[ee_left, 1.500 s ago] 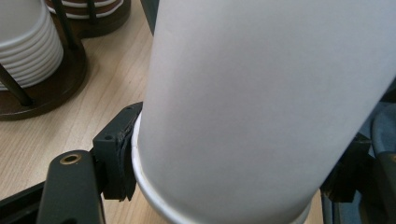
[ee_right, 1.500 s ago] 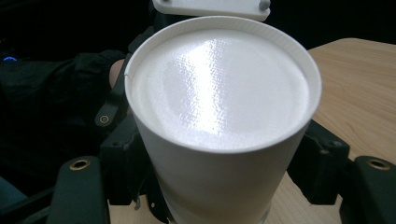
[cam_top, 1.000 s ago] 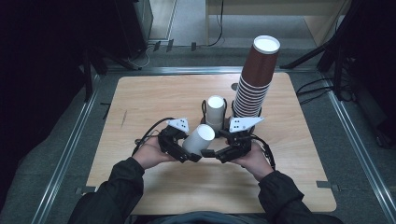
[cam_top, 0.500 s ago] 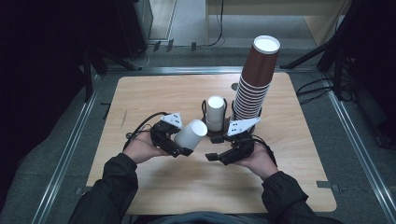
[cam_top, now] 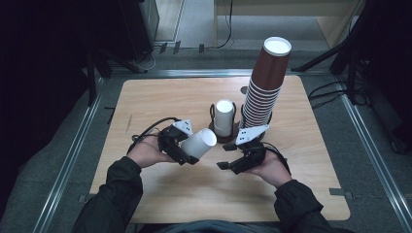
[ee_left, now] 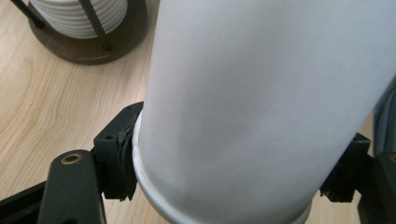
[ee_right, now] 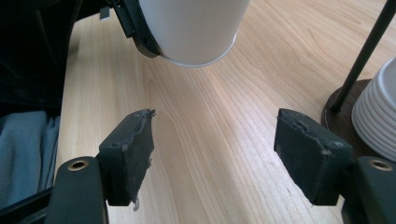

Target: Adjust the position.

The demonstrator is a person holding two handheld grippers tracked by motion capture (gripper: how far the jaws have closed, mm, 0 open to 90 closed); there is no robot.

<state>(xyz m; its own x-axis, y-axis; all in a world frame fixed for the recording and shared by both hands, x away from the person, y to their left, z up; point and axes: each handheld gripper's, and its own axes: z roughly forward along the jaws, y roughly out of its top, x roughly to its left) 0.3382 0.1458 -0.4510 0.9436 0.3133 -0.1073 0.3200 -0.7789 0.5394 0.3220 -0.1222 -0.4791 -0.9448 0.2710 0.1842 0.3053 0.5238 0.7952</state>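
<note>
Left claw (cam_top: pixel 187 154) grips a white cup (cam_top: pixel 198 144), tilted above the table (cam_top: pixel 145 102). Right claw (cam_top: pixel 228 164) open, empty, just beside it.

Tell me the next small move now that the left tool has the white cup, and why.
Probably carry the cup over to the holder and slide it onto the white stack there. The left tool grips the cup near its rim, tilted above the table; the right tool is open, holding nothing, beside it.
</note>
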